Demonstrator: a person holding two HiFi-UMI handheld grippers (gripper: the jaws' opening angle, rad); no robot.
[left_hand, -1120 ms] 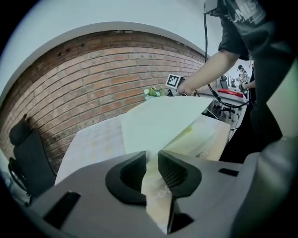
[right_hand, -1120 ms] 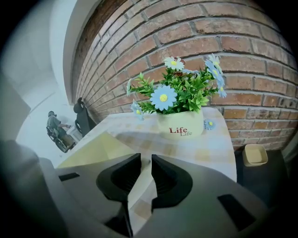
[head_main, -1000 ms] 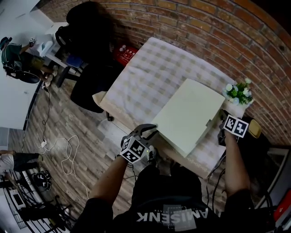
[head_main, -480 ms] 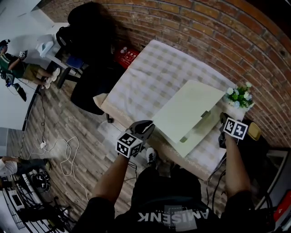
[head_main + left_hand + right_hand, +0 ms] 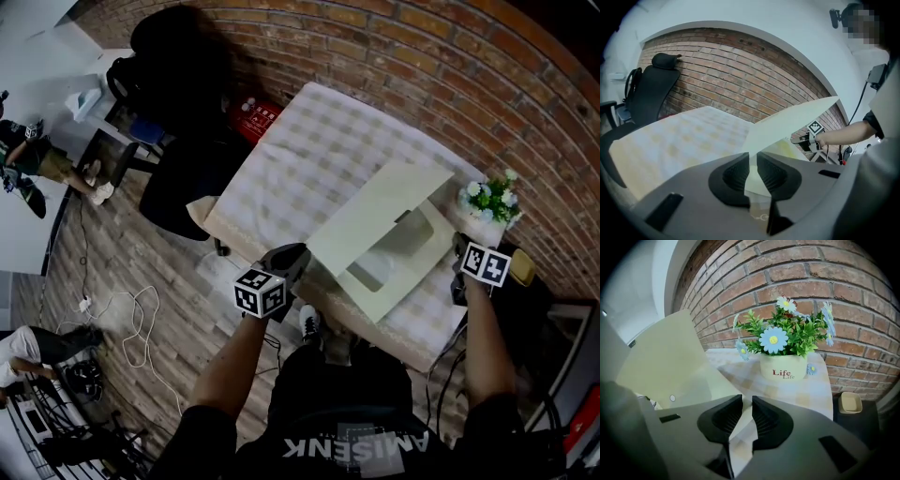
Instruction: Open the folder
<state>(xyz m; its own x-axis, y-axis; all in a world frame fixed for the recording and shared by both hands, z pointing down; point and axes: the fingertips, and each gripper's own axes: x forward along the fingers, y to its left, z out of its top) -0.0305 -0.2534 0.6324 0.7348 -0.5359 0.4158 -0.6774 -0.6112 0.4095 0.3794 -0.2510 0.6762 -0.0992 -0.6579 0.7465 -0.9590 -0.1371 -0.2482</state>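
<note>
1. My left tongs (image 5: 753,164), which have just been tightening, pinch the folder's (image 5: 380,220) raised cover by a thin edge. I think it could slip out and flop shut.
2. My right tongs (image 5: 746,416) clench the lower leaf. If they loosen, the whole folder may lift.
3. The folder is pale cream and half open, and lies at the table's (image 5: 300,159) near right corner.

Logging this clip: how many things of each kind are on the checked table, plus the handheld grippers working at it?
folder: 1
flower pot: 1
grippers: 2, the left gripper and the right gripper
Total: 4
</note>
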